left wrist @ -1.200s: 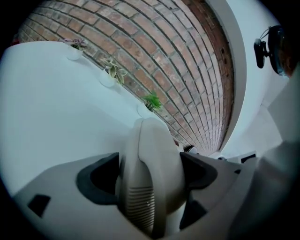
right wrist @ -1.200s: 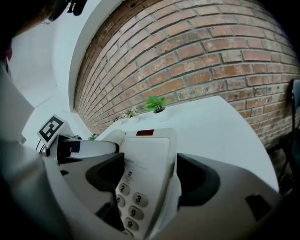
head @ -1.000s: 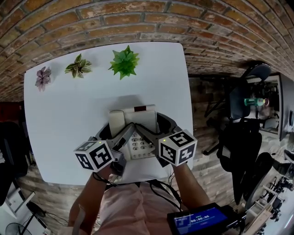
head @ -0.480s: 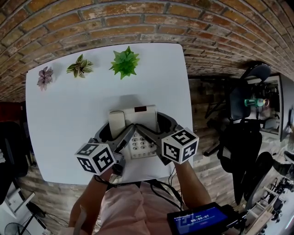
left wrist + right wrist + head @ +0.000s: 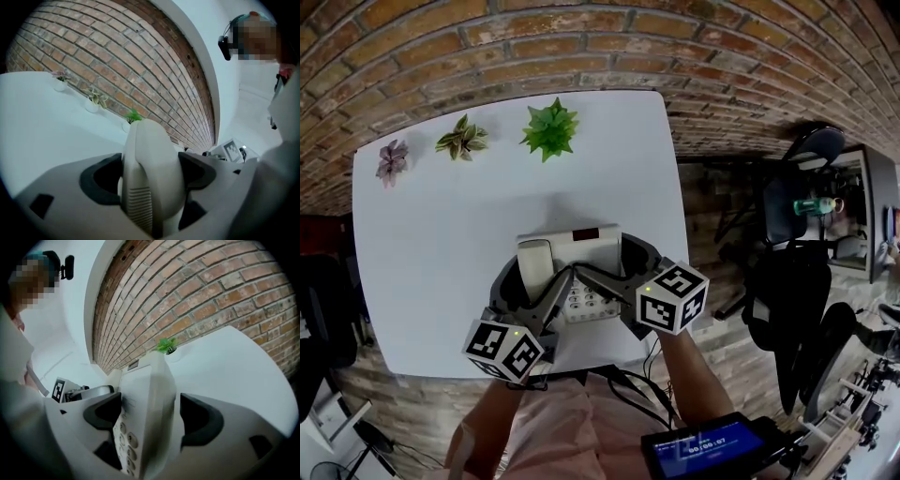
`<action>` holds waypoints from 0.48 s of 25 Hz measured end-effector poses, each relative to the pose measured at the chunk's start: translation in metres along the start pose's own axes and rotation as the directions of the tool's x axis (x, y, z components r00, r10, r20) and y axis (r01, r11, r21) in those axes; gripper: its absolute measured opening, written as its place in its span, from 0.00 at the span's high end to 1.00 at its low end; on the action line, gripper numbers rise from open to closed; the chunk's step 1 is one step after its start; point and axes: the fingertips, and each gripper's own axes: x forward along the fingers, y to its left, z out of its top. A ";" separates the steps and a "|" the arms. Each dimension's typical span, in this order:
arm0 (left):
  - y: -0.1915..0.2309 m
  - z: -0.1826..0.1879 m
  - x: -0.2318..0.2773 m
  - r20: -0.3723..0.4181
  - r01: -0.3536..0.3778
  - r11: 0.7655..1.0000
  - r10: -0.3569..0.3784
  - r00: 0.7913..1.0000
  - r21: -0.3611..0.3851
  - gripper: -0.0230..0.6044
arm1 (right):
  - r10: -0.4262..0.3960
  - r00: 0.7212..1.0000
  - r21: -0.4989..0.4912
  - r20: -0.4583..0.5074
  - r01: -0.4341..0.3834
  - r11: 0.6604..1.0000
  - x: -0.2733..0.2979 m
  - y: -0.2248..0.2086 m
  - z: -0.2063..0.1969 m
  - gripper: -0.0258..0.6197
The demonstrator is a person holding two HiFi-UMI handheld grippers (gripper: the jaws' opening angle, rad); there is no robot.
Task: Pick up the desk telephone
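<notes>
Head view: desk telephone [image 5: 581,246] near the worktop's [image 5: 441,234] front edge, left gripper [image 5: 534,277] and right gripper [image 5: 614,262] at its sides | left gripper view: jaws, just closing, pinch the handset [image 5: 150,173] | right gripper view: jaws, just opening, spread around the keypad body, a gap at one pad

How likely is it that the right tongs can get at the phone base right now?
Probably yes: the phone base already sits between the right tongs, whose jaws have just been opening and stand apart, with nothing else in the gap.
</notes>
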 end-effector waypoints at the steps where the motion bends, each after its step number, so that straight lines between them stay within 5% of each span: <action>1: -0.001 0.001 -0.002 0.008 0.001 1.000 -0.001 1.000 0.015 0.36 | 0.021 1.000 0.020 -0.004 -0.021 1.000 0.000 0.001 -0.001 0.34; 7: -0.009 0.005 -0.010 0.058 -0.011 0.996 0.006 0.998 0.091 0.37 | 0.119 0.993 0.096 -0.014 -0.117 0.988 0.003 0.013 -0.008 0.35; 12: -0.015 0.005 -0.013 0.065 0.012 0.989 -0.022 0.998 0.145 0.38 | 0.164 0.986 0.046 0.013 -0.165 0.985 -0.003 0.022 -0.008 0.43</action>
